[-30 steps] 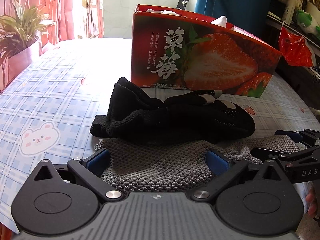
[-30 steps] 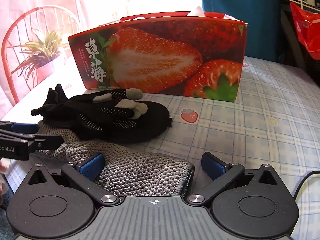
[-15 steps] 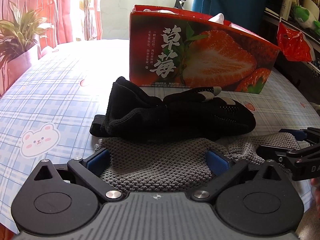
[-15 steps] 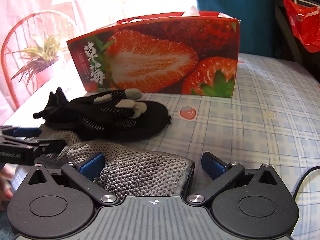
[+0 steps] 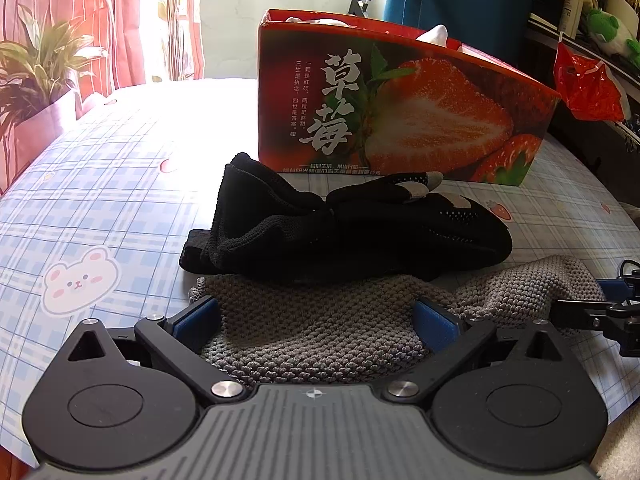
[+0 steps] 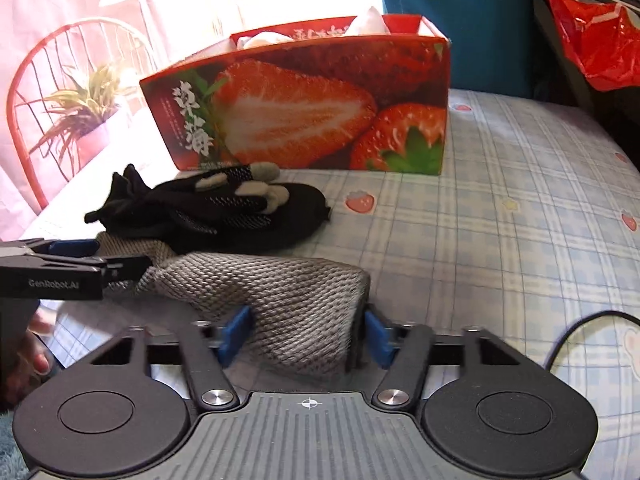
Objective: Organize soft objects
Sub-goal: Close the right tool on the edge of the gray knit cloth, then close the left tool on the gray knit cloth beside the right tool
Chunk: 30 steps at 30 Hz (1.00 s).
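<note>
Right gripper [image 6: 306, 338] just closed, clamped on grey knitted cloth [image 6: 280, 300]; left gripper [image 5: 316, 320] spread. Black gloves [image 5: 352, 232] unsorted; strawberry-printed cardboard box [image 5: 400, 120] partly filled.

— What sort of place is this?
— A lived-in home. A checked cloth [image 5: 100, 184] printed with bears and strawberries covers the desk ahead of the claw.
— What else shows it?
— Beyond it, a potted plant [image 5: 36, 76], red curtains [image 5: 124, 20] at a sunlit window, a wire chair [image 6: 52, 92], and a green plush toy [image 5: 612, 28] on a cluttered shelf.
</note>
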Tool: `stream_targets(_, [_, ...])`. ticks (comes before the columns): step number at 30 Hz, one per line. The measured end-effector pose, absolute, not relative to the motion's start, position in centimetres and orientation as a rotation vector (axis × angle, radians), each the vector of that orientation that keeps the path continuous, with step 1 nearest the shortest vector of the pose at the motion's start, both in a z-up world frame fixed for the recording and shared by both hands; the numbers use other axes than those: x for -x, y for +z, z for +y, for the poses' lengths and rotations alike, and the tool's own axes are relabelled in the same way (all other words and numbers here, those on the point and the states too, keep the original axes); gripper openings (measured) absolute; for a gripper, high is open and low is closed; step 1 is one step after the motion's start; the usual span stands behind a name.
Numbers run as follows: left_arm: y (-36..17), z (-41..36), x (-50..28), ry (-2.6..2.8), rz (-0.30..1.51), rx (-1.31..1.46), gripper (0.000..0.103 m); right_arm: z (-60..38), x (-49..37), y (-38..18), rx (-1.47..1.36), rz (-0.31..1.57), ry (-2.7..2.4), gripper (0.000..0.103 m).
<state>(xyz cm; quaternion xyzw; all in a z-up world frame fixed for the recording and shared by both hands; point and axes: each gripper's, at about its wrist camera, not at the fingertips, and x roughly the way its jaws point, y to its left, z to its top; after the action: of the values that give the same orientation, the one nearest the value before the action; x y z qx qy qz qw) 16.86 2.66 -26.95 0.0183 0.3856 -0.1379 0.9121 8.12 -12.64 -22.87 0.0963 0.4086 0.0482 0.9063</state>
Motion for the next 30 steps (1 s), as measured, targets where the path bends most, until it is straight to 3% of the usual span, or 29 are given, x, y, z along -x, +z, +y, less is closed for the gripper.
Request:
stream_targets(12, [-25.2,3.9,-15.5,-0.23,0.822,0.025,0.099,-12.4,-8.9,-23.6,-0.191,0.823,0.094,0.041])
stream_targets(15, [-24.9,4.7,-15.5,-0.205,0.808,0.055,0.078,-12.5,-9.0,-23.8,-0.189,0.811,0.095,0.041])
stream_targets(17, [-25.0,5.5,-15.8,-0.184,0.815,0.099,0.058,-12.5,-8.8,-23.8,-0.18,0.802,0.096,0.04])
stream_targets(18, [-25.0,5.8,-15.8,-0.178,0.811,0.12,0.057,-12.5,-8.8,-23.8,-0.178,0.798,0.096,0.04])
stream_targets(21, [-25.1,6.1,-15.9,-0.189,0.815,0.138,0.058,-12.6,-8.7,-23.8,-0.182,0.79,0.088,0.04])
stream_targets(25, [-25.5,5.4,-16.2,-0.212,0.834,0.106,0.071,-12.7,-8.6,-23.8,-0.189,0.786,0.081,0.04])
stream_targets(30, [-25.4,4.8,-15.9,-0.195,0.823,0.072,0.072,-12.9,-8.5,-23.6,-0.202,0.774,0.066,0.042])
